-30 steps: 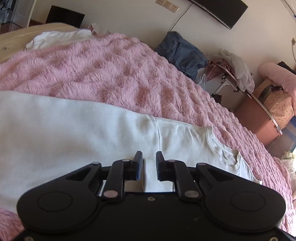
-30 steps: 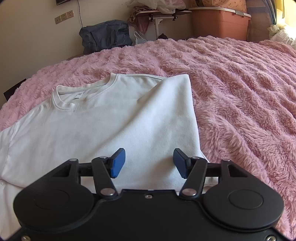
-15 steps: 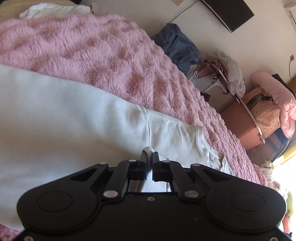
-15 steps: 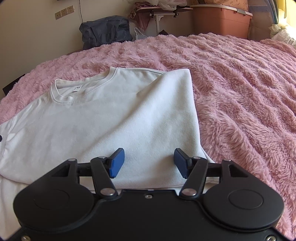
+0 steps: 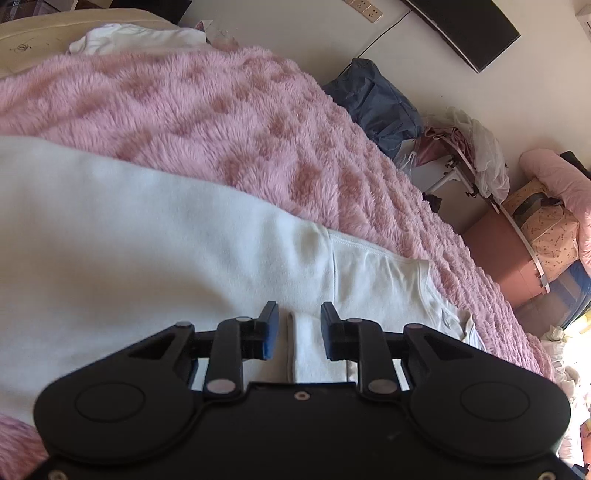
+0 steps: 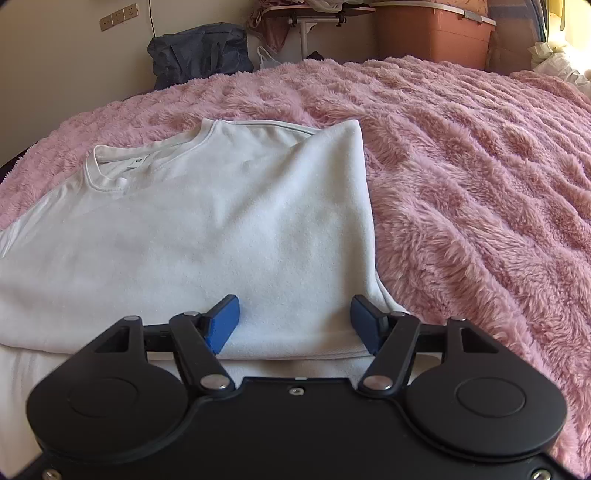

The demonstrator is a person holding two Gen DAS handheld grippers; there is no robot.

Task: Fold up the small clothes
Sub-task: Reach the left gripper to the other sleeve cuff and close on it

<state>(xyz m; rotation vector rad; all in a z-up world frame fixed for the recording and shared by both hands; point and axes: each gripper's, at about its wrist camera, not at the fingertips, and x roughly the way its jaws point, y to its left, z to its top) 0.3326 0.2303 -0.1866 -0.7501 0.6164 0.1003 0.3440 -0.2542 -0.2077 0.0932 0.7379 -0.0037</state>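
A white sweatshirt (image 6: 221,229) lies flat on the pink fluffy blanket (image 6: 461,166), its right side folded in over the body, collar (image 6: 110,173) toward the far left. My right gripper (image 6: 294,319) is open and empty just above the folded hem. In the left wrist view the same sweatshirt (image 5: 147,251) fills the left and middle. My left gripper (image 5: 298,328) is open, its jaws on either side of a raised fold of white cloth (image 5: 303,343) without pinching it.
The pink blanket (image 5: 203,110) covers the bed. A dark blue bag (image 6: 199,55) stands by the wall, a brown storage box (image 6: 432,33) and a small rack beyond the bed. Another white garment (image 5: 136,37) lies at the far end.
My left gripper, shut on a fold of the sweatshirt half a second ago, has opened and let it go. The right gripper stayed open and moved slightly forward.
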